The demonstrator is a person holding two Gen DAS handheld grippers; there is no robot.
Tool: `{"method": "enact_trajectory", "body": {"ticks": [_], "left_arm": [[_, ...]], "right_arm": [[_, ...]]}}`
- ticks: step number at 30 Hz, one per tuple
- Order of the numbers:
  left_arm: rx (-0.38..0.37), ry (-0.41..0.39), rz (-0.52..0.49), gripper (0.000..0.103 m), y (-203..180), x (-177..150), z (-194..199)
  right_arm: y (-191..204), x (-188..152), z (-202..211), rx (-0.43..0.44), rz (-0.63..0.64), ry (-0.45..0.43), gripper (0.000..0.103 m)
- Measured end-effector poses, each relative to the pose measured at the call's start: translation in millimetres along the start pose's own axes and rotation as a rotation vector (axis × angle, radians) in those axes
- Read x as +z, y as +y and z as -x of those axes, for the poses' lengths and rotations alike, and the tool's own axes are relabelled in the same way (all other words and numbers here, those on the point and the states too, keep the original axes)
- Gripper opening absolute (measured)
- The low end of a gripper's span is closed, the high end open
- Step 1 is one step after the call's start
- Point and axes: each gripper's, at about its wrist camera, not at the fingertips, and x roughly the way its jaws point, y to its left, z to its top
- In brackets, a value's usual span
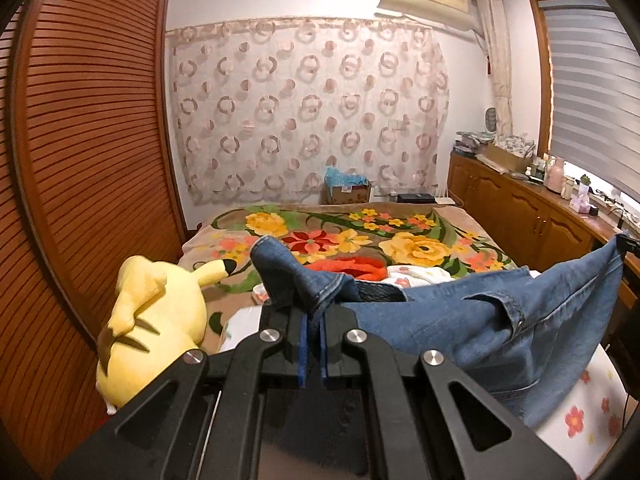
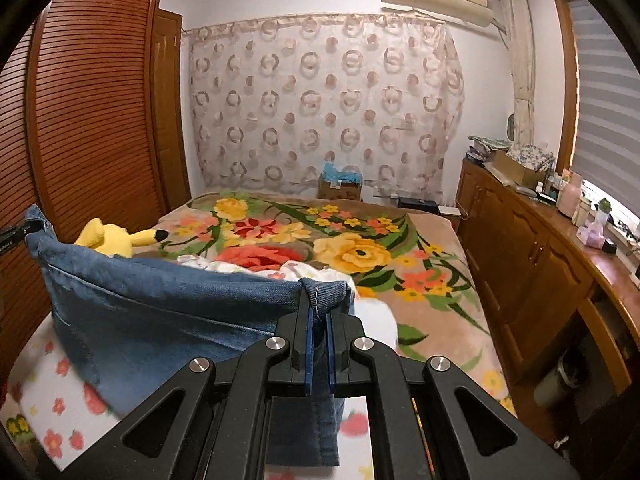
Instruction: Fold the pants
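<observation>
Jeans point(image 1: 460, 320) hang stretched between both tools above the bed point(image 1: 440, 216), long axis running left to right, each end directly at a tool's fingertips, so neither hand is nearer. The left gripper point(image 1: 313, 316) is clenched on a hemmed corner of denim that bunches up just ahead of it; from there the cloth sags rightward to the far corner held at the right edge of that view. The right gripper point(image 2: 319, 312) pinches the other seamed corner, the cloth point(image 2: 180, 308) spreading off to its left. A cardboard box point(image 2: 340, 188) far ahead holds something blue, too small to identify. Judged next: bring the two held corners together.
</observation>
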Motion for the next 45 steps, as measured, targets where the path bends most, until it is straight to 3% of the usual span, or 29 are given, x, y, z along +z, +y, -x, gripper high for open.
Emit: {"method": "enact_trajectory", "body": {"ticks": [8,17,22,24,28,30,36,40,45], "left_arm": [[0.005,0.081,-0.011,0.005,-1,16,-87],[0.025,0.222,-0.036,0.009,-10,-7,-150],[0.028,0.26,-0.057,0.023,-7,-17,-150],[0.019,0.256,-0.036,0.038,-2,-16,-141],[-0.013,0.243,-0.013,0.057,4,-12,-128],[-0.045,0.232,-0.005,0.08,3,-12,-121],[-0.092,0.218,-0.015,0.08,-6,-16,-99],[-0.107,0.253,-0.007,0.08,-7,-31,-92],[-0.121,0.281,-0.012,0.08,-11,-55,-80]], "right_arm": [[1,17,-71,-0.04,0.011,0.074,0.004],[9,24,-138,-0.06,0.01,0.192,0.004],[10,26,-148,-0.066,0.003,0.233,0.004],[8,34,-156,-0.066,-0.004,0.243,0.004],[6,43,-162,-0.077,0.003,0.257,0.004],[5,47,-160,-0.07,-0.008,0.248,0.004],[1,42,-149,-0.053,-0.038,0.229,0.017],[-3,30,-120,-0.028,-0.044,0.216,0.039],[-17,7,-85,0.003,-0.074,0.251,0.04]]}}
